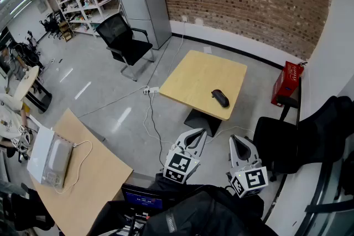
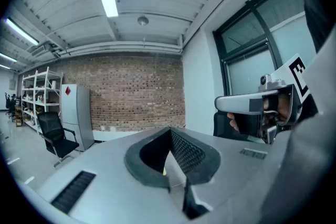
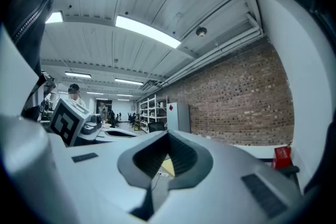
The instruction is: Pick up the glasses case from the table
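Note:
The black glasses case [image 1: 220,98] lies on the small light-wood table [image 1: 193,77], near its right front edge. Both grippers are held low, well short of the table and apart from the case. My left gripper [image 1: 198,133] points toward the table with its jaws together and nothing between them. Beside it my right gripper [image 1: 235,140] is shut and empty too. In the left gripper view the closed jaws of the left gripper [image 2: 170,134] fill the lower frame, with the right gripper [image 2: 252,107] to the right. The right gripper [image 3: 168,135] faces the brick wall; the case is hidden in both gripper views.
A black office chair [image 1: 124,41] and a grey cabinet [image 1: 145,5] stand left of the table; a red crate [image 1: 286,83] is at its right. Another black chair [image 1: 301,135] is close on my right. Cables [image 1: 150,119] run over the floor. A second wooden table [image 1: 83,174] carries a white appliance [image 1: 51,162].

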Motion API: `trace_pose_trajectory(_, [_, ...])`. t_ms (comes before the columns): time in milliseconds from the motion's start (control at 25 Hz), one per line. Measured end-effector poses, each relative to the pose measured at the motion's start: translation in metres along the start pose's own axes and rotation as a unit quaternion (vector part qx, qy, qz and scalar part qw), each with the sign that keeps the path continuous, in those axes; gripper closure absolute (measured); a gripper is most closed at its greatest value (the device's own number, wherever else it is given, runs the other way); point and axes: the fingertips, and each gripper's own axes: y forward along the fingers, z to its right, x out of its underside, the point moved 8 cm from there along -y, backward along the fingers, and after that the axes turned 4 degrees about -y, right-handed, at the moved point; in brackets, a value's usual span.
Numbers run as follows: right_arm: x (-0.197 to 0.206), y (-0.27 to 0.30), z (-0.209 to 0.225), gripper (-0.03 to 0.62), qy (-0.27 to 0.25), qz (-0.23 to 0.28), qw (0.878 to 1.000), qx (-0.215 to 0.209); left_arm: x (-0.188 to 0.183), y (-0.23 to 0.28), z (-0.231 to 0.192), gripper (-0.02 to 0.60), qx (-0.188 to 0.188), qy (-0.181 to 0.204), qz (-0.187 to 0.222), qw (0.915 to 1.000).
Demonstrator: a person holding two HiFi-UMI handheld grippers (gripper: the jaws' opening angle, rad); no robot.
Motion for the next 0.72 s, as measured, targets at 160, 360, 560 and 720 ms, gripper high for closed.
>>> trace_pose_trajectory(160, [0.003, 0.000, 0.011, 0.589, 0.002, -0.002, 1.000, 0.000, 0.001, 0.009, 0.005, 0.581, 0.002, 0.002, -0.003, 1.0000])
trace_pose_trajectory(360, [0.006, 0.004, 0.015, 0.589, -0.001, -0.007, 1.000, -0.007, 0.003, 0.015, 0.006, 0.581, 0.000, 0.001, -0.006, 1.0000])
trace_pose_trajectory(560, [0.006, 0.004, 0.017, 0.589, -0.004, -0.007, 1.000, -0.013, 0.004, 0.018, 0.009, 0.581, -0.001, -0.001, -0.008, 1.0000])
trace_pose_trajectory(720, [0.008, 0.003, 0.018, 0.589, -0.001, -0.010, 1.000, -0.015, 0.004, 0.021, 0.011, 0.581, -0.001, 0.000, -0.008, 1.0000])
